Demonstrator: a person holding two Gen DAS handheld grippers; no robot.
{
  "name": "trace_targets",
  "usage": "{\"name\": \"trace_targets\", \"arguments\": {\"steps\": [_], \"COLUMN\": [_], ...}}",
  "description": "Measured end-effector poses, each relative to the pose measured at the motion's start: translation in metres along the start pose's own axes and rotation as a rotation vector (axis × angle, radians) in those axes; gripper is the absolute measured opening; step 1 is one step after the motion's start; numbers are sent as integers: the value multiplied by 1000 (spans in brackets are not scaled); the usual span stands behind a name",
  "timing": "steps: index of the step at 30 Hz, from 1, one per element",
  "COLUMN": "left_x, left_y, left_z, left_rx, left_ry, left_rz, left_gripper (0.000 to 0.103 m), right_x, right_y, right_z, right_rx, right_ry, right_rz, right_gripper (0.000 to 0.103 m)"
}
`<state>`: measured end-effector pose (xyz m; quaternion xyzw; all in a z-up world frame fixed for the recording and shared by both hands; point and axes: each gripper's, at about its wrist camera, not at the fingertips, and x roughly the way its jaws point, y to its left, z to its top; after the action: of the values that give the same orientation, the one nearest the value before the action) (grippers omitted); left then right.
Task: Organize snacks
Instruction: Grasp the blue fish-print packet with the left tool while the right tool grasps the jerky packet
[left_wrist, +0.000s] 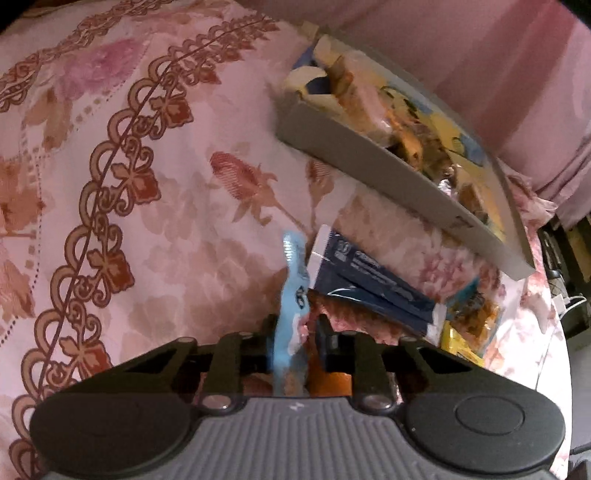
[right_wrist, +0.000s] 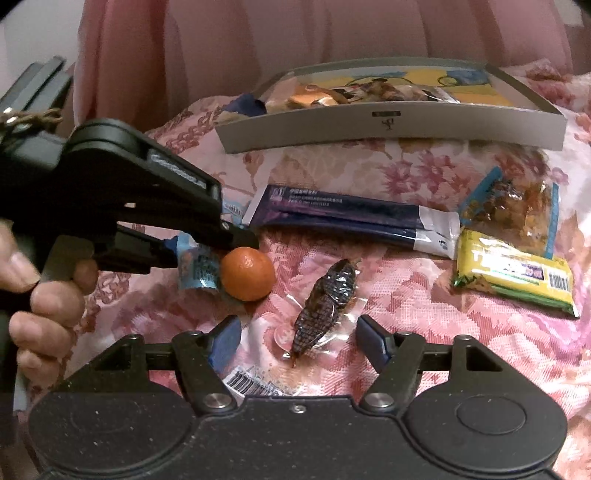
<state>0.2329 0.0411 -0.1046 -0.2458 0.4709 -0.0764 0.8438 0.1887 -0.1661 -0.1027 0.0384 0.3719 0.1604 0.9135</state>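
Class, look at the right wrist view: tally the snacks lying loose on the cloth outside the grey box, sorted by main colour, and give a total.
Light blue packet, held in the left gripper: 1
Orange fruit: 1
Dark brown snack: 1
Navy packet: 1
Yellow packet: 1
Clear blue-edged packet: 1
Total: 6

I count one gray box (right_wrist: 391, 131) with several snacks inside, too jumbled to count. Loose: one orange (right_wrist: 248, 273), one light-blue packet (right_wrist: 195, 269), one navy sachet (right_wrist: 351, 218), one yellow bar (right_wrist: 513, 273), one clear dark-snack pack (right_wrist: 325, 306), one blue-edged snack bag (right_wrist: 517, 214).
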Motion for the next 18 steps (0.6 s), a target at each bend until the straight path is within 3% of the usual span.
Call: {"name": "trace_targets", "arguments": {"steps": [6, 18], "left_x": [-3, -20], "left_y": [-2, -10], "left_z": [-6, -13], "left_rx": [9, -16], "left_ry": [5, -25], "left_rz": [24, 56], "left_gripper": [17, 17], "right_x": [2, -4], "right_y": [2, 12], "right_z": [-2, -3], "right_rx": [-30, -97], "right_ry": [7, 15], "right_rz": [-23, -65], "right_gripper": [71, 54]}}
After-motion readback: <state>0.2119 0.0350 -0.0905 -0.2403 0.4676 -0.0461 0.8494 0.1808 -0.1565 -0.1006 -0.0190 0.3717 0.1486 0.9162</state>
